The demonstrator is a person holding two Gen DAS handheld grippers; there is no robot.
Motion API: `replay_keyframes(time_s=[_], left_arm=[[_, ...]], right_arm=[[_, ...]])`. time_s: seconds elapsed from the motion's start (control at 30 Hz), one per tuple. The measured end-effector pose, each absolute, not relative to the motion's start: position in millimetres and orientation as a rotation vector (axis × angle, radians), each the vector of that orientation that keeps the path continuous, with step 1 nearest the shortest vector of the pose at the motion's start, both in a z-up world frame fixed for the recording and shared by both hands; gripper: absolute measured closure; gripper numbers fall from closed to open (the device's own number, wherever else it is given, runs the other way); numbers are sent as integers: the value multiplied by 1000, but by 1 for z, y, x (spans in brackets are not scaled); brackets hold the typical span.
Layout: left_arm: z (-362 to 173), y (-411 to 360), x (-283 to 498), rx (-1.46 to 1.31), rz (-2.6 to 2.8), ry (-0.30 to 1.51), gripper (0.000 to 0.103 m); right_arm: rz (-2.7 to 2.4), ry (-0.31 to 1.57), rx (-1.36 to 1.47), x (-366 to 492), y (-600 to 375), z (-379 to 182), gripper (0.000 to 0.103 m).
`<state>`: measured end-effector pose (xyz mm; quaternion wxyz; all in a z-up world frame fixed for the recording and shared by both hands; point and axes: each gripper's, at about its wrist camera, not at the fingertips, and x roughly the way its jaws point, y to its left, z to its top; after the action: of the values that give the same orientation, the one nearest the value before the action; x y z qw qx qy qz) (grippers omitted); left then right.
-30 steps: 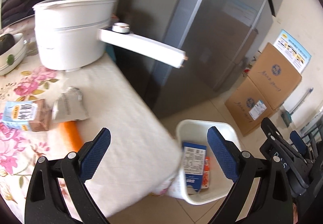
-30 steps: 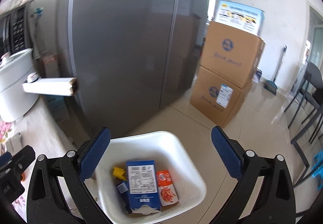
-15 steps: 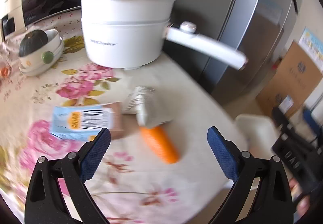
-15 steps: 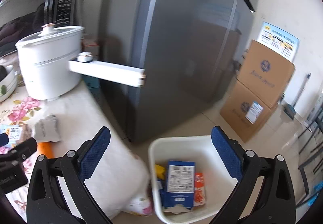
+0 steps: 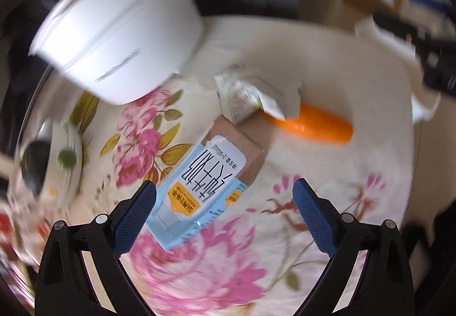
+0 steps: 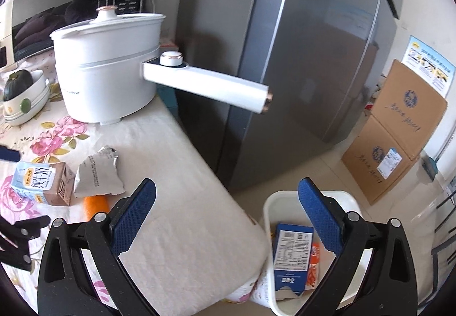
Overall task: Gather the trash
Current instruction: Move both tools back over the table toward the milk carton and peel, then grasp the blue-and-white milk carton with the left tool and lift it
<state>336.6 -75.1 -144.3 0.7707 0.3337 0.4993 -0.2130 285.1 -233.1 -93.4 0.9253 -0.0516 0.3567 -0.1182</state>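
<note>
At the far left of the table a bowl point(image 6: 27, 106) with a dark green squash point(image 6: 17, 82) in it stood on the floral tablecloth point(image 6: 65, 130). Next to it sat the white electric pot point(image 6: 108, 70), its long handle point(image 6: 208, 85) reaching out past the table edge toward the grey refrigerator point(image 6: 299, 53).

The left gripper point(image 5: 225, 219) hung over the cloth with its jaws spread wide and nothing between them. Just beyond its blue pads point(image 5: 136, 216) lay the milk carton point(image 5: 205, 187), light blue and brown, on its side. Past the carton a crumpled grey wrapper point(image 5: 248, 96) lay partly over an orange piece point(image 5: 313, 125); the left wrist view was smeared, so it looked like a carrot but I could not be sure.

The right gripper point(image 6: 228, 222) was held above the table corner, jaws likewise spread and empty. Below and to its right, on the floor beside the table, stood the white trash bin point(image 6: 350, 199), with a blue box point(image 6: 293, 256) and an orange packet point(image 6: 313, 267) inside. Further right, two cardboard boxes point(image 6: 399, 130) were stacked against the wall.
</note>
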Motion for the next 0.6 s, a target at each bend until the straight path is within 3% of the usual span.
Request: replay_keyframes(time_s=[0.2,0.37,0.6], left_arm=[[-170,-77,366,844,-497,1163,8],[-160,-57,378,631,-524,1226,31],[-136,6,361,206,-505,1191,32]], right_arm=[[-166,778,-88,291,-232,-97,7],[-64,859,-45,298,-227,-110,7],[40,907,-82,299,-206,-119,7]])
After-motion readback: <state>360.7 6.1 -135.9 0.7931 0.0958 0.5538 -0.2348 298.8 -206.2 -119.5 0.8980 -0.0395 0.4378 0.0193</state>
